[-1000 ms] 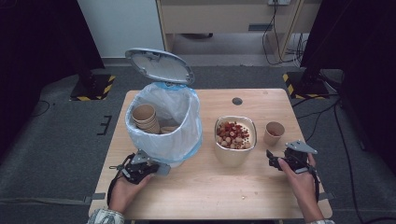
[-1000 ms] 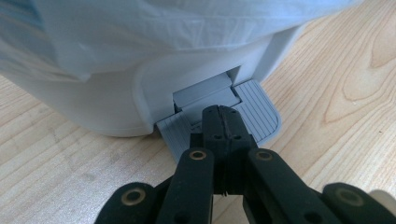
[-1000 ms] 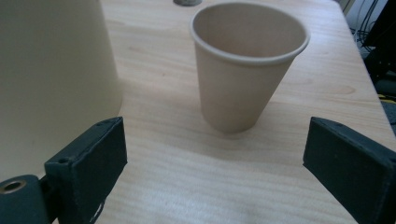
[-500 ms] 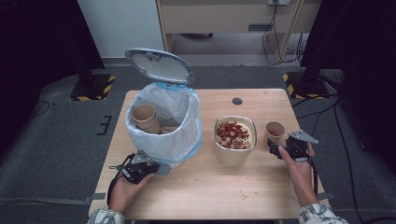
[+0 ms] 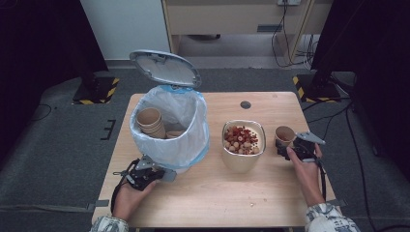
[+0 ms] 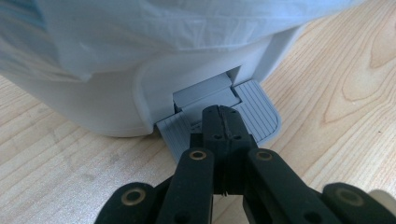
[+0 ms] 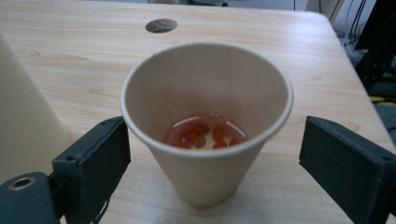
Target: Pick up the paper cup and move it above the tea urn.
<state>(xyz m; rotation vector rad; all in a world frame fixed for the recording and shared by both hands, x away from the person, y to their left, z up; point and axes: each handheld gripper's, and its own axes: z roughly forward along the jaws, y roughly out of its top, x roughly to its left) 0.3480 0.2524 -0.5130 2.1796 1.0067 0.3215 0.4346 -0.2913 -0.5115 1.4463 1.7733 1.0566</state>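
Note:
A white pedal bin (image 5: 169, 145) with a pale blue bag stands on the left of the table, its grey lid (image 5: 165, 67) raised. My left gripper (image 5: 163, 175) is shut, and its tips (image 6: 223, 114) rest on the bin's grey pedal (image 6: 264, 112). A paper cup (image 5: 284, 134) stands at the right. It holds a little liquid with red bits (image 7: 203, 135). My right gripper (image 5: 284, 146) is open around the cup (image 7: 205, 177), one pad (image 7: 95, 163) on each side. Its jaws have just been closing, with a gap still showing at the right pad.
A cream bowl (image 5: 241, 162) of red and beige balls stands between the bin and the cup. Stacked paper cups (image 5: 150, 121) lie inside the bin's bag. A round cable hole (image 5: 245, 104) sits toward the far edge of the wooden table (image 5: 217, 203).
My right gripper has moved forward and slightly left up to the paper cup, and its jaws now straddle the cup. The left gripper has stayed on the pedal.

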